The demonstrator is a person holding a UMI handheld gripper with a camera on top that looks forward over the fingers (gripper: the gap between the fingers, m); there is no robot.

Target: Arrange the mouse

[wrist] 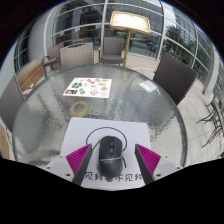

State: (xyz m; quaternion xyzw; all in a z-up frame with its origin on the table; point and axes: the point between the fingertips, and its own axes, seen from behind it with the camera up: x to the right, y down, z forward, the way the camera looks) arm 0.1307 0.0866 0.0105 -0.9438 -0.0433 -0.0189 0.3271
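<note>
The dark grey mouse point(108, 151) sits on a white sheet point(110, 133) on the glass table point(150, 95), between the gripper's point(108, 158) spread, unclenched fingers, so the grasp seems underway and next calls for squeezing its sides.

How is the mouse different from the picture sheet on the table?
The mouse is dark, rounded and sits between the open jaws on white paper; the picture sheet is flat, colourful and lies farther away, beyond the jaws. Both rest on the round table.
</note>
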